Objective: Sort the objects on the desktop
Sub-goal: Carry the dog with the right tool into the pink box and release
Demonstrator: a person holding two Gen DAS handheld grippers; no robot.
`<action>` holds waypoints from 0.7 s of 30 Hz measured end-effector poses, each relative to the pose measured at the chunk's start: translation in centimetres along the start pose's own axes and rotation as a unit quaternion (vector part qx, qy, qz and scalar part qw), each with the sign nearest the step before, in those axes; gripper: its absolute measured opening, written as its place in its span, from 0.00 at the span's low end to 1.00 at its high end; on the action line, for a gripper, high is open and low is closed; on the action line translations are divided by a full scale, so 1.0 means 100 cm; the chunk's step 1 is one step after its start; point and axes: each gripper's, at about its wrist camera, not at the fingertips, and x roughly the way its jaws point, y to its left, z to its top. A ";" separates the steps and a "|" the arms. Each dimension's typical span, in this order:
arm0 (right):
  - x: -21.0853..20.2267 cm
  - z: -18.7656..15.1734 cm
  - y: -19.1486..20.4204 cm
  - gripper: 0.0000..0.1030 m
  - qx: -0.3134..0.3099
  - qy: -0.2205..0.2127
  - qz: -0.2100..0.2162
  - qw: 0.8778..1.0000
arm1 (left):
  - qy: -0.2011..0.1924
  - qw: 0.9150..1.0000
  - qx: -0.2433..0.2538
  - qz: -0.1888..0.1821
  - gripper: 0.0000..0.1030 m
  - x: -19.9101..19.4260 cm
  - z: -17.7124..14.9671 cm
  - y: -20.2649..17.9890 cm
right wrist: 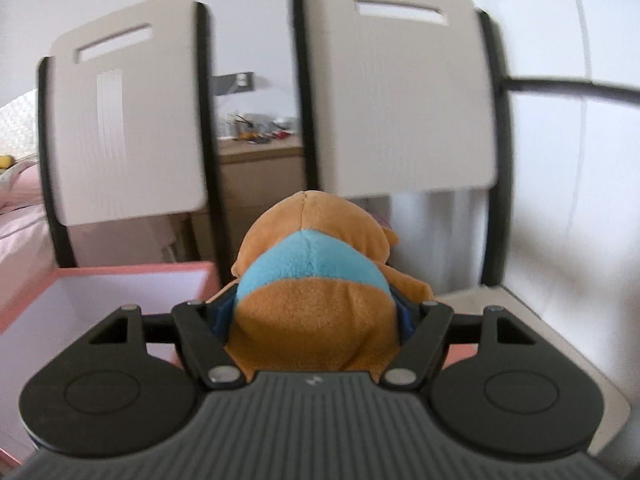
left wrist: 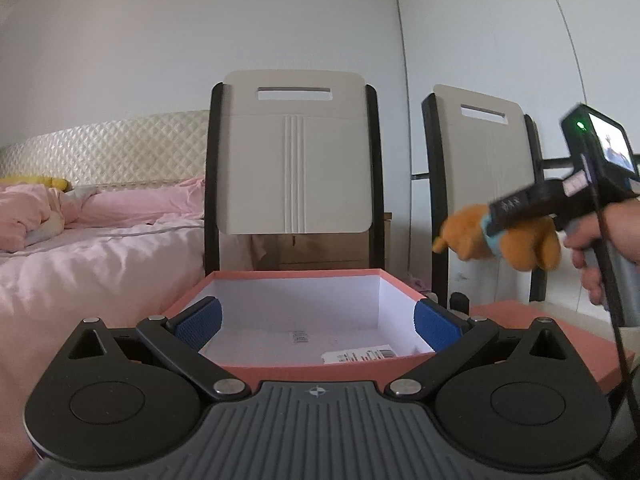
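The right claw (right wrist: 316,316) is clamped tight on a brown plush bear (right wrist: 316,280) with a light blue band round its middle, gripping it by the body up in the air, right of the open pink box (left wrist: 304,312) and just above rim height, with a hand (left wrist: 600,248) on the handle. The left claw (left wrist: 316,320) is spread wide and empty, its blue pads (left wrist: 434,326) flanking the box's near corners. Inside, only white lining and a couple of paper labels (left wrist: 360,356), while two white chair backs (left wrist: 294,152) stand behind and a pink bed (left wrist: 100,240) lies off left.
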 end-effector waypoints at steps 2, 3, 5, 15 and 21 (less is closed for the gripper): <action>0.005 0.007 0.020 0.71 -0.016 0.000 0.016 1.000 | 0.001 1.000 -0.010 0.007 1.00 0.001 0.001 0.005; 0.007 0.011 0.029 0.71 -0.024 -0.001 0.023 0.999 | 0.002 1.000 -0.013 0.013 1.00 0.001 0.002 0.007; 0.011 0.018 0.049 0.71 -0.040 -0.001 0.039 0.998 | 0.004 1.000 -0.019 0.023 1.00 0.002 0.002 0.010; 0.042 0.025 0.138 0.71 -0.134 0.043 0.124 0.982 | 0.010 0.999 -0.036 0.037 1.00 0.008 0.004 0.022; 0.072 0.023 0.168 0.71 -0.177 0.093 0.149 0.968 | 0.022 0.997 -0.054 0.051 1.00 0.016 0.006 0.037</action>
